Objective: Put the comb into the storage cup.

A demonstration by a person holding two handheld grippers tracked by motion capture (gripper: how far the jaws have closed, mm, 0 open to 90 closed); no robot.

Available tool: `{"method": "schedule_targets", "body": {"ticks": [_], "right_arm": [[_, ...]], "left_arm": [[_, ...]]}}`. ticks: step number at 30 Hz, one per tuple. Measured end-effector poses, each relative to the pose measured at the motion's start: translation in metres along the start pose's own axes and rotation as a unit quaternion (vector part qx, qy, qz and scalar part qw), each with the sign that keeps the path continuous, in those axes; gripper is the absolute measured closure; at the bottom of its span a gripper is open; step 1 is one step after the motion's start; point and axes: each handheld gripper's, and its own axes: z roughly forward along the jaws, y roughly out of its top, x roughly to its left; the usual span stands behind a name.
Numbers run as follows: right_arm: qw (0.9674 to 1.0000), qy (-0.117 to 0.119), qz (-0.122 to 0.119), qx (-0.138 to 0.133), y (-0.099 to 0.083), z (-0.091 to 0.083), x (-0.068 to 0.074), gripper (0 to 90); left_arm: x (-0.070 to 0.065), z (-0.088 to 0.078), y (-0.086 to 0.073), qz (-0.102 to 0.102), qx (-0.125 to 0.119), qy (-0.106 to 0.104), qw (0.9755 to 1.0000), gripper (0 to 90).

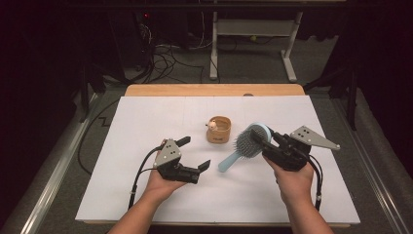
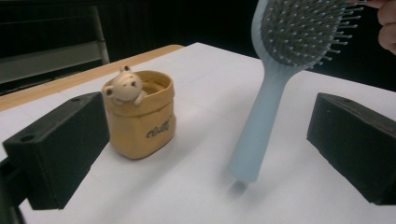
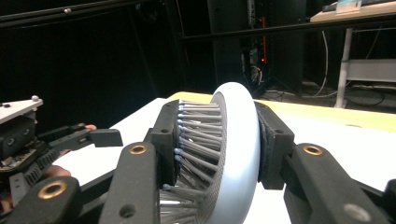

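Clamped across the head of the pale blue hairbrush [image 3: 233, 154], my right hand-held gripper [image 1: 267, 141] holds it above the worktop [image 1: 146, 117], handle hanging down toward the left hand-held gripper [image 1: 196, 153] — jaws wide, empty. I'd keep the brush steady and bring the handle squarely between those jaws — clear of the tan bear pot [image 1: 218, 129] beyond.

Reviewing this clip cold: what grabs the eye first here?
The light blue hairbrush stands out, clamped by its head in the right gripper and held tilted above the white table, handle end down and just clear of the surface. Just behind it stands a small tan cup with a bear figure on its rim. The left gripper waits with jaws open toward the handle.
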Motion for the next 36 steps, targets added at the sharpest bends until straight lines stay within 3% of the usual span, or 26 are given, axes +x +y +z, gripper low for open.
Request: {"method": "schedule_targets", "body": {"ticks": [12, 18, 36], "right_arm": [[0.9998, -0.014, -0.009, -0.006, 0.003, -0.010, -0.006, 60.4], [0.9995, -0.025, -0.014, -0.010, 0.003, -0.016, -0.010, 60.3], [0.9987, -0.045, -0.021, -0.012, 0.003, -0.027, -0.022, 60.2]], "left_arm": [[0.018, -0.028, -0.019, 0.007, 0.017, 0.039, 0.9991, 0.0], [0.025, -0.038, -0.032, -0.005, 0.020, 0.056, 0.9982, 0.0], [0.041, -0.056, -0.036, -0.017, 0.006, 0.071, 0.9973, 0.0]]}}
